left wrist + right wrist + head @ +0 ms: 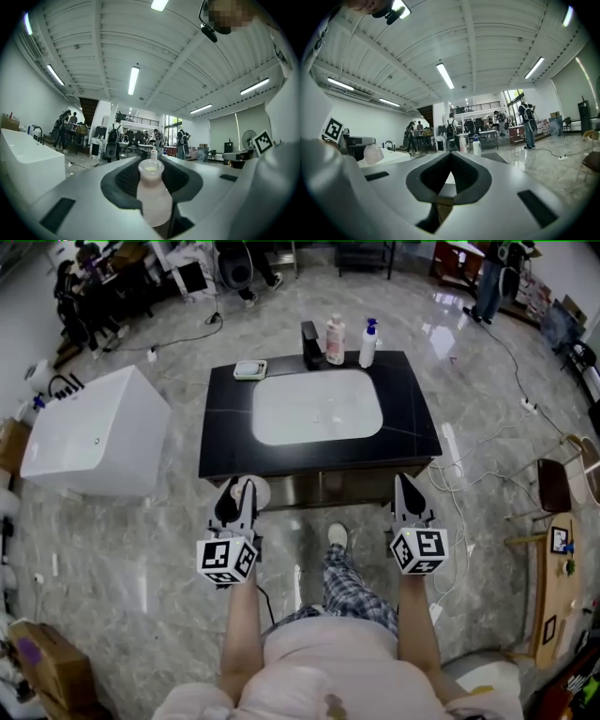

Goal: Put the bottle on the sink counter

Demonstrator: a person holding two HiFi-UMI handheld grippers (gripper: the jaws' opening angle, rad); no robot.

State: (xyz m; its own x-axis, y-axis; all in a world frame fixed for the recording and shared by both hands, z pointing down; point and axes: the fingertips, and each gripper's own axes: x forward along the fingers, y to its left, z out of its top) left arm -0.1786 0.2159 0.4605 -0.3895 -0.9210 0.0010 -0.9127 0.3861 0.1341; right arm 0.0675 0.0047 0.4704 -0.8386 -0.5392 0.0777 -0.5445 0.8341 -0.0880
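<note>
The fingers (pixel 123 180) of the left gripper (pixel 234 495) stand part-way apart, pressed on the sides of a pale pink bottle (pixel 152 194), which is held just short of the near edge of the black sink counter (pixel 225 432) and not on it. To its right on the counter lies the white basin (pixel 317 407), with a soap dish (pixel 250 369), a faucet (pixel 310 343), a pink container (pixel 335 339) and a spray bottle (pixel 368 343) along the far edge. Further right, the right gripper (pixel 410 493) has its fingers (pixel 468 177) closed tip to tip with nothing between them.
</note>
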